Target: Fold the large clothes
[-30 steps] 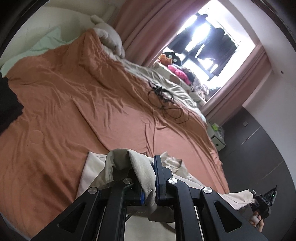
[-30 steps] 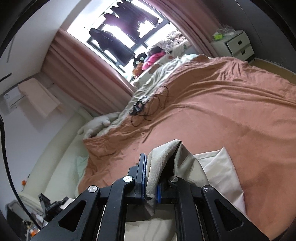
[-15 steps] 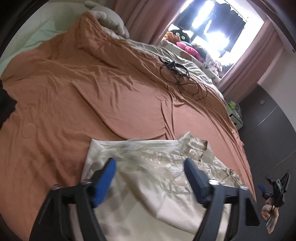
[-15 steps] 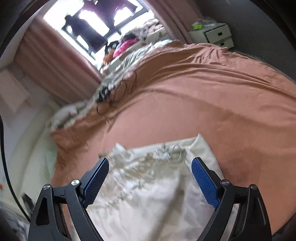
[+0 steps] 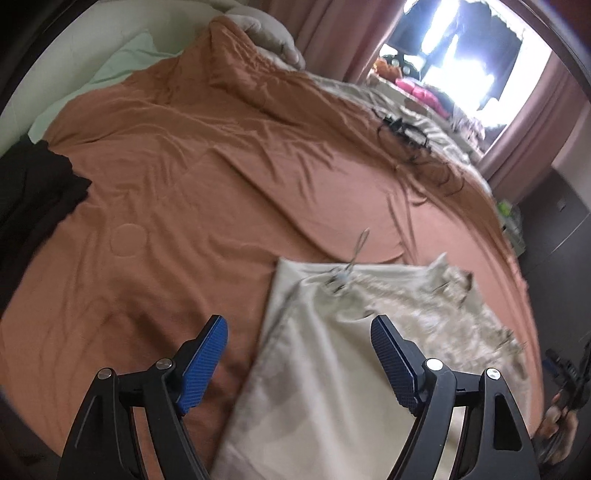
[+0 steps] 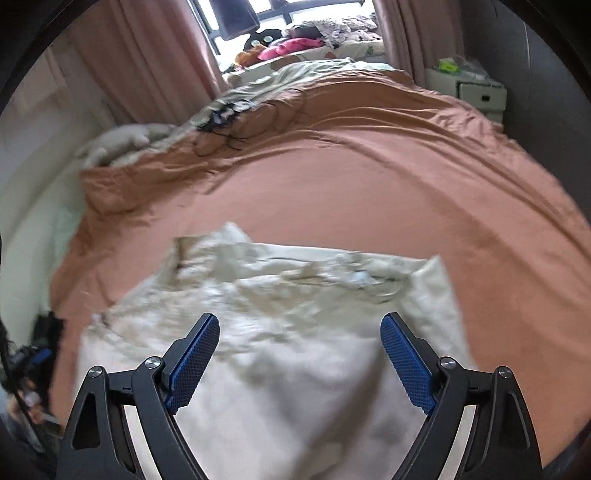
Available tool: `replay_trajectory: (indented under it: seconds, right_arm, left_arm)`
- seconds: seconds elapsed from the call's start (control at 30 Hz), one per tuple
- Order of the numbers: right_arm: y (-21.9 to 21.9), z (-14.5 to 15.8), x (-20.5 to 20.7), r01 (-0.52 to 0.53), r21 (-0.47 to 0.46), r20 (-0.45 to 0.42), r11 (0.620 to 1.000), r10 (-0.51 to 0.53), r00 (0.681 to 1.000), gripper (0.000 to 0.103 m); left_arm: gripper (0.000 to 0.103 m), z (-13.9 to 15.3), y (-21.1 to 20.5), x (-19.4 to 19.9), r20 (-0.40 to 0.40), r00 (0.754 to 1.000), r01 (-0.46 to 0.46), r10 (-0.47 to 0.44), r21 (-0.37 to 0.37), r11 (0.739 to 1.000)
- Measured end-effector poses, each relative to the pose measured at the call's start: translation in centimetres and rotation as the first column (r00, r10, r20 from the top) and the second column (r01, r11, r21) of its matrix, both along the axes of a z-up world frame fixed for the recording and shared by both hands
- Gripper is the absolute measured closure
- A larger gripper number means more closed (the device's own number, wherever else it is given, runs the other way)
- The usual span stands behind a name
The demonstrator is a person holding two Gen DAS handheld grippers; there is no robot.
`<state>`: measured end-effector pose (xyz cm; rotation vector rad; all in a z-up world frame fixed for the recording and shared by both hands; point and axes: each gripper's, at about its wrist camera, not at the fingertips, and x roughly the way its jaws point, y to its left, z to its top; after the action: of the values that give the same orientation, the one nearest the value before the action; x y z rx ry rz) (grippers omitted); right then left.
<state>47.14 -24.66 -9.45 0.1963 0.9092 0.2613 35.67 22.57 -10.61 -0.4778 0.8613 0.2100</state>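
The left claw (image 5: pixel 299 363) stands spread wide, its blue pads (image 5: pixel 201 363) clear of the cloth, with nothing pinched; its jaws have just been opening, and only the left edge of the garment (image 5: pixel 332 369) lies under the gap between them. The right claw (image 6: pixel 299 363) is likewise spread, having just opened too, and hangs above the middle of the same garment with no cloth pressed between its pads (image 6: pixel 406 363). The garment is a pale beige piece with a lacy or patterned band across its far part, lying flat on the near side of the bed (image 5: pixel 177 192), on a rust-orange sheet (image 6: pixel 369 192) that is creased all over. A small metal clip or hanger hook (image 5: pixel 354 254) sticks out at the garment's far edge in the left view. Further off, a dark garment (image 5: pixel 33 192) lies at the bed's left edge, and a tangle of black cable (image 5: pixel 406 133) rests near the far side. Beyond that are a pale pillow (image 5: pixel 266 26), pink curtains (image 6: pixel 147 62), a bright window (image 5: pixel 461 48) and a white drawer unit (image 6: pixel 476 92).
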Motion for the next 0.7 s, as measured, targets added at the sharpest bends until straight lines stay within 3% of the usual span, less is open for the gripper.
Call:
replay_trajectory:
  seconds: [0.37,0.47,0.67,0.7]
  right_arm:
    - [-5.2,-2.8,3.8,0.03,-0.186,-0.067,0.982,-0.043,0.997,0.014]
    - [-4.5,-4.2,5.1,-0.007,-0.231,-0.102,0.973,-0.017,0.995,0.023]
    - [-1.3,-7.1,8.0,-0.108,-0.353,-0.163,0.93,0.053,0.985,0.027]
    - [-0.7,-7.5,8.4,-0.124,-0.372,-0.172,0.92,0.063,0.983,0.038]
  left_arm:
    - [0.036,-4.1,-2.1,5.4,-0.129,0.984,0.138,-0.124,0.109,0.984]
    - [0.037,-5.1,-2.8,7.1,-0.164,0.975,0.172,-0.151,0.126,0.977]
    - [0.048,-7.4,-4.3,10.5,-0.248,0.949,0.242,-0.196,0.171,0.955]
    - [0.053,-7.9,-4.5,11.1,-0.266,0.943,0.254,-0.201,0.185,0.949]
